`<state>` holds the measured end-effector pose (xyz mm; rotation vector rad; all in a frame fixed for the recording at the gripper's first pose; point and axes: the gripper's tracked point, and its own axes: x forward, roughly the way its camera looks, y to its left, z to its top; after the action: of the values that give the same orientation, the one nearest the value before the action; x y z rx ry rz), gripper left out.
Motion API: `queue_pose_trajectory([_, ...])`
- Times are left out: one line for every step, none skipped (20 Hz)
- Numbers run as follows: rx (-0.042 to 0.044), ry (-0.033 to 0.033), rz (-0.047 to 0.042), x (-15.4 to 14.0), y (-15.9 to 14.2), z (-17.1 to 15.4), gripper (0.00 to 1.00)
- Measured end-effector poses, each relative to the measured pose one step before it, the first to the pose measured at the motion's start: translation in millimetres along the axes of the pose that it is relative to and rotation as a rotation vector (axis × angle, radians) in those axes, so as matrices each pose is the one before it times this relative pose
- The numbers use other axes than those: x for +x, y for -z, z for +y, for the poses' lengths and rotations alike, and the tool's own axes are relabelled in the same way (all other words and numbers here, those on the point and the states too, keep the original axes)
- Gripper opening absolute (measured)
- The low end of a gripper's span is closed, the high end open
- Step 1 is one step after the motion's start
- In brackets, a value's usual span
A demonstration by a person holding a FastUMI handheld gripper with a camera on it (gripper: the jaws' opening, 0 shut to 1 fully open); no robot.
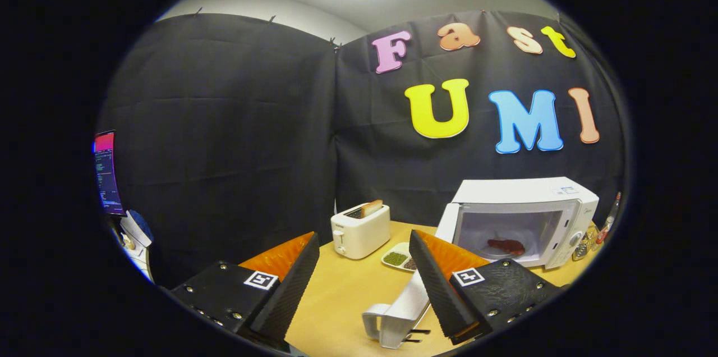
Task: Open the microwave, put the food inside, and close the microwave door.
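With food (506, 246) already inside the open microwave (524, 219), the gripper (364, 267) hangs back, fingers apart and empty, seemingly free to shut the door (447, 223).

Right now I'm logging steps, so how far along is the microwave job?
Done: the microwave door stands open and the red food lies inside on its plate. In hand: nothing; the gripper is open, fingers apart over the wooden table, well short of the microwave. Left: closing the door.
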<state>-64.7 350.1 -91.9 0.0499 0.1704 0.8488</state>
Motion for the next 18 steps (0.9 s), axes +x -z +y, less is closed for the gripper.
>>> queue_pose_trajectory([0.00155, -0.01213, 0.01032, -0.29, 5.19, 7.77, 0.98])
queue_pose_trajectory([0.00006, -0.01047, 0.01018, -1.19, 5.25, 7.72, 0.98])
queue_pose_trajectory([0.00111, -0.01499, 0.00787, -0.46, 4.42, 6.96, 0.97])
queue_pose_trajectory([-0.00063, -0.0109, 0.00992, 2.92, 5.54, 6.81, 0.94])
queue_pose_trajectory([-0.00487, -0.01275, 0.01203, 2.01, 5.87, 6.57, 0.92])
queue_pose_trajectory([-0.0054, -0.00654, 0.01266, 0.16, 6.2, 3.68, 0.91])
queue_pose_trajectory([0.00068, -0.01394, 0.01808, 3.26, 7.98, 4.19, 0.83])
queue_pose_trajectory([0.00314, -0.01189, 0.02197, 1.75, 9.52, 4.06, 0.83])
queue_pose_trajectory([0.0038, -0.01135, 0.0202, 1.8, 8.88, 2.73, 0.83])
queue_pose_trajectory([-0.00017, 0.01692, 0.013, -1.77, 5.58, -1.74, 0.82])
queue_pose_trajectory([0.00196, 0.01054, 0.01197, -1.36, 4.68, -3.27, 0.53])
queue_pose_trajectory([0.01096, 0.00095, 0.01822, 3.45, 9.53, 0.3, 0.42])
queue_pose_trajectory([0.01267, -0.01357, 0.02197, 3.43, 6.78, 1.32, 0.36])
queue_pose_trajectory([0.0086, -0.01356, 0.02108, 2.12, 5.62, 1.98, 0.36])
queue_pose_trajectory([-0.00668, 0.05798, 0.00241, 0.09, 1.99, -13.08, 0.36])
queue_pose_trajectory([-0.00307, 0.04978, 0.00384, -0.09, 0.45, -18.59, 0.2])
queue_pose_trajectory([0.02385, -0.00748, 0.02558, 6.13, 7.45, -3.65, 0.05])
queue_pose_trajectory([0.02789, -0.00185, 0.01778, 1.25, 6.57, 1.2, 0.05])
